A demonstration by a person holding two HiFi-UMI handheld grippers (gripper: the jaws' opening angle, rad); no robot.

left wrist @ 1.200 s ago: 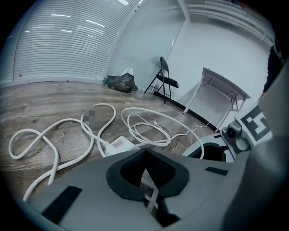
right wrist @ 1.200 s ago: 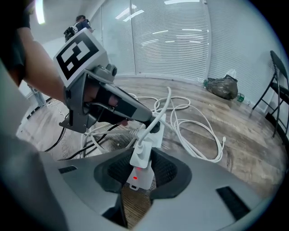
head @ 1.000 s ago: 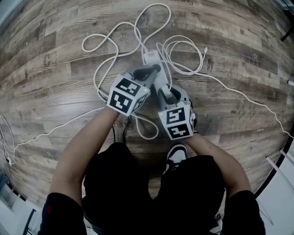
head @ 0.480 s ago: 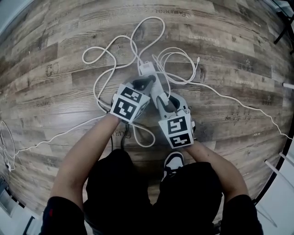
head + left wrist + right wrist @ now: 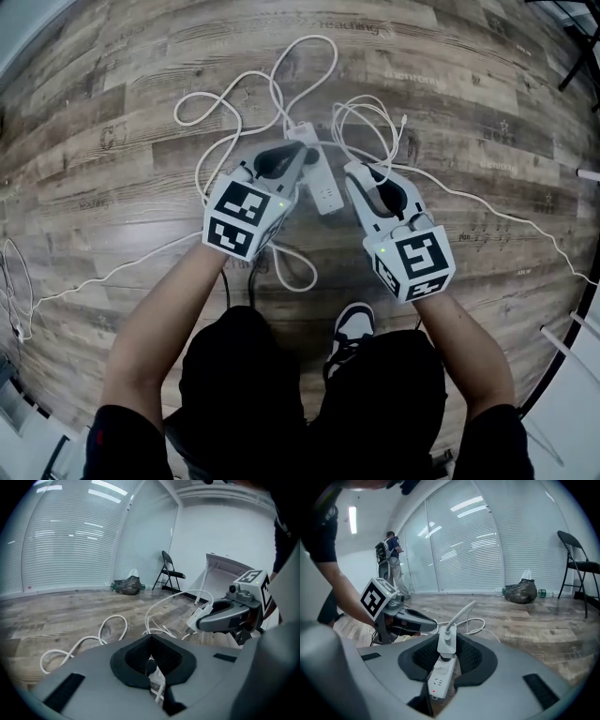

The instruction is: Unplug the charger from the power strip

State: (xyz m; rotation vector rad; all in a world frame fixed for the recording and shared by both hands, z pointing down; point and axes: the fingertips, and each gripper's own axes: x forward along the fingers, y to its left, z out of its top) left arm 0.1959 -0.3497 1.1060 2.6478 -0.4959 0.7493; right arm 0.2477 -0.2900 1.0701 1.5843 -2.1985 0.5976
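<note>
A white power strip (image 5: 321,187) hangs between my two grippers, its sockets showing in the right gripper view (image 5: 439,681). My left gripper (image 5: 298,155) is shut on the strip's cord end, seen as a white piece between its pads (image 5: 152,665). To the strip's right, my right gripper (image 5: 364,175) is shut on the white charger (image 5: 446,639). In the left gripper view the charger (image 5: 202,616) is clear of the strip. Its cable (image 5: 375,122) trails in loops over the wooden floor.
The strip's thick white cord (image 5: 234,103) loops on the floor at the back left. A thin white cable (image 5: 506,202) runs off to the right. My shoe (image 5: 349,328) is below the grippers. A folding chair (image 5: 581,578), a black bag (image 5: 520,591) and a standing person (image 5: 393,559) are far off.
Both grippers have risen. The right gripper has swung to the right with the charger, away from the strip. The strip has lifted with the left gripper.
</note>
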